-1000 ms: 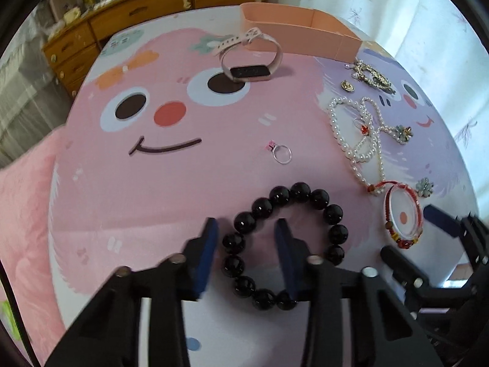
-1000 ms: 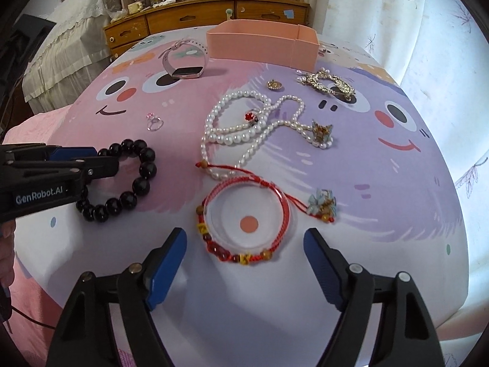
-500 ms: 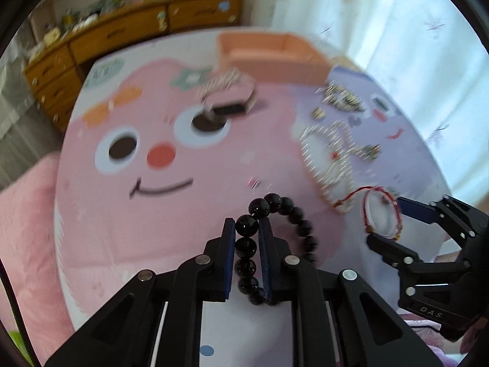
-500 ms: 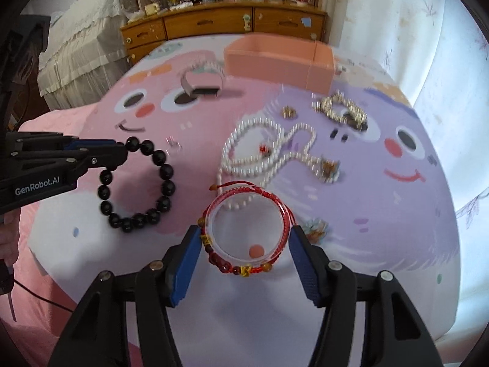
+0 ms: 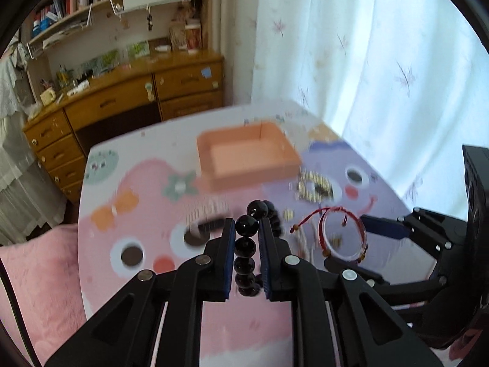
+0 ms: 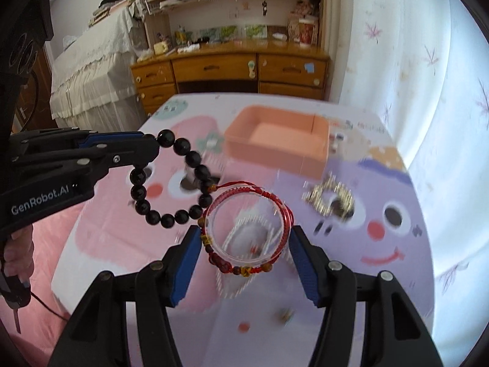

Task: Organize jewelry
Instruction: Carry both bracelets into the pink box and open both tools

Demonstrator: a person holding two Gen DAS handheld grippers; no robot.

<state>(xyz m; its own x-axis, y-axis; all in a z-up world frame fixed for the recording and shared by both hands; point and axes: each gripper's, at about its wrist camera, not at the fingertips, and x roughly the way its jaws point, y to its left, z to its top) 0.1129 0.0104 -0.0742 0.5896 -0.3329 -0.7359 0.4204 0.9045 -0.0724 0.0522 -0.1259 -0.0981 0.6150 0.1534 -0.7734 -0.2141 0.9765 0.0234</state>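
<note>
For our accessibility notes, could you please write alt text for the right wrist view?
The right gripper clamps a red cord bracelet lifted above a cartoon-print table. At left, the left gripper holds up a black bead bracelet. A blurred, empty orange tray sits behind.

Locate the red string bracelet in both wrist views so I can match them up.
Left wrist: red string bracelet right of centre, in the right gripper, beside the black bead bracelet.
Right wrist: lower centre, gripped by the right gripper.
Shared landmark: the orange tray beyond.
</note>
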